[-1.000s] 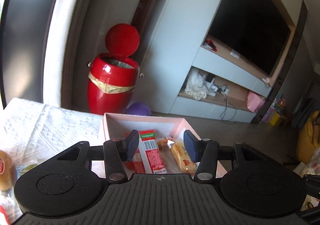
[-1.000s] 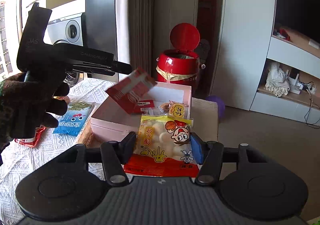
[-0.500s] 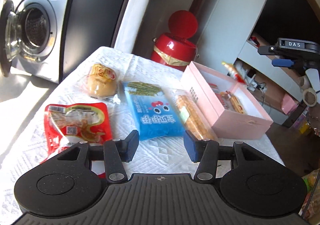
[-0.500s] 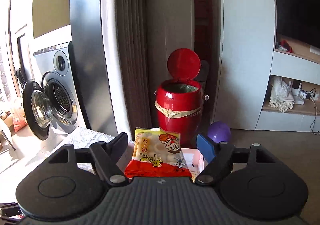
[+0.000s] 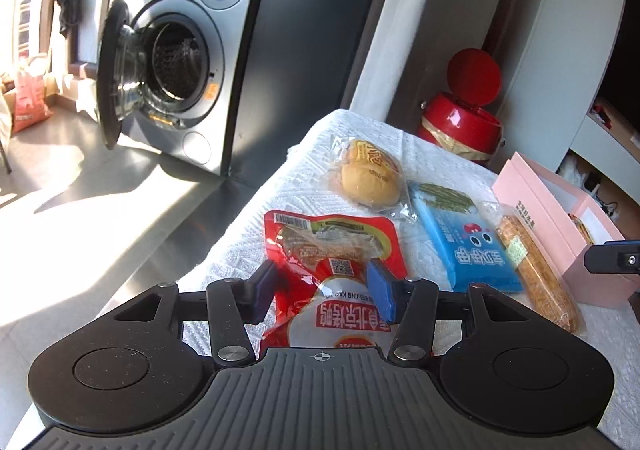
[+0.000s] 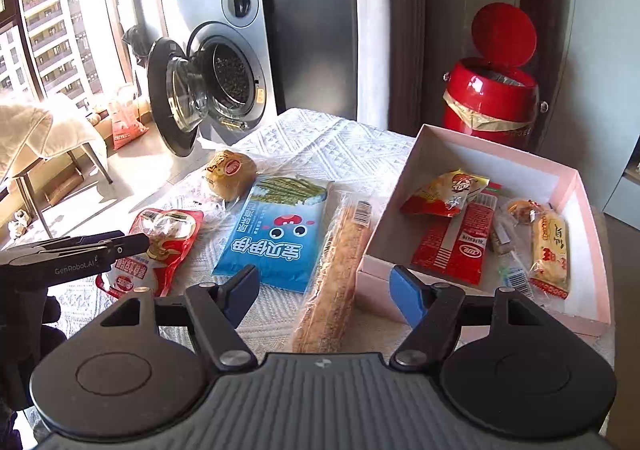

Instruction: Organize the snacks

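My left gripper is open, its fingers on either side of the red roast-duck packet, which lies on the white cloth; whether they touch it I cannot tell. The packet also shows in the right wrist view, with the left gripper over it. My right gripper is open and empty above a long bread stick. A pink box holds a yellow-red snack bag, a red wafer pack and several small snacks. A bun and a blue packet lie between.
A red bin with its lid up stands behind the table. A washing machine with its door open stands to the left. A chair with a blanket is at far left. The table's left edge drops to the floor.
The right gripper has let the yellow-red snack bag go into the pink box and opened wide. The left gripper moved left from the box and came down over the red packet.
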Motion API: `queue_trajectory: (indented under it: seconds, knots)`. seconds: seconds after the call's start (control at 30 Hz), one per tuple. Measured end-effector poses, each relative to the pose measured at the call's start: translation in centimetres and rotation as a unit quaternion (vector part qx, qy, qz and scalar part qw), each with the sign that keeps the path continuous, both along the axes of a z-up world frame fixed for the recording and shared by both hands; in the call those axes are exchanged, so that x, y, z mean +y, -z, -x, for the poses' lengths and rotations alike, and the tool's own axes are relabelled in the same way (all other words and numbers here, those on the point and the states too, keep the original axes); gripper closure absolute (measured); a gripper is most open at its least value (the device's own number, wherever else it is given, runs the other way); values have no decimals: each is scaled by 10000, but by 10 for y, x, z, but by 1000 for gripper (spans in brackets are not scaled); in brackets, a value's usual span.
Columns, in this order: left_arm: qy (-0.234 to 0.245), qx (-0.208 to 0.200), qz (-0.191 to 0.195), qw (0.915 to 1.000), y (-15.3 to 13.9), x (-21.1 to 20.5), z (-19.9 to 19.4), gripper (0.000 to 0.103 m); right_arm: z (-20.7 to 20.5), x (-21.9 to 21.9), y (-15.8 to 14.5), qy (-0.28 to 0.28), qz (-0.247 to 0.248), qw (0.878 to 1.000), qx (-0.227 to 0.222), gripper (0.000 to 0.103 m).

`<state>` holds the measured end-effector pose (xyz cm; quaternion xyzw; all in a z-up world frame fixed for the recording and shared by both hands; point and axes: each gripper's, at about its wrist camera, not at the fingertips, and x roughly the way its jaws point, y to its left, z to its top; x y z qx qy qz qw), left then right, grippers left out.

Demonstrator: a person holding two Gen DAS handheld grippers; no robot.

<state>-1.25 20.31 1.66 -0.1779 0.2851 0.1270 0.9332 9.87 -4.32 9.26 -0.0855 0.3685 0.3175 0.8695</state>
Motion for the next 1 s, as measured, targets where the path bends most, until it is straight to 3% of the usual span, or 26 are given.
queue_trajectory:
  seconds: [0.2, 0.33, 0.47, 0.6, 0.63, 0.7, 0.87, 1.0]
  knots:
    - [86, -284, 129, 9995, 10, 2, 4, 45, -33, 43, -5, 18, -289, 9977, 610, 23]
    - [71, -382, 390, 9985, 12, 9, 7, 46, -68, 102, -2, -80, -338, 9936, 1077, 21]
    - [66, -409, 473, 9980, 12, 10, 7, 47, -98, 172, 18, 81, -80, 9940, 1087, 21]
    - [71, -386, 424, 9983, 12, 8, 7, 47, -118, 214, 45, 94, 396, 9898, 1364, 21]
    - [71, -393, 441, 9982, 12, 9, 7, 47, -117, 216, 46, 75, 455, 9906, 1286, 23]
    - [73, -400, 465, 9981, 12, 9, 7, 47, -108, 213, 39, -108, 572, 9920, 1125, 55]
    - [72, -397, 460, 9981, 12, 9, 7, 47, -69, 164, -8, -499, 237, 9960, 701, 56]
    - [72, -386, 437, 9983, 12, 10, 6, 47, -34, 105, -21, -550, 61, 9962, 673, 56]
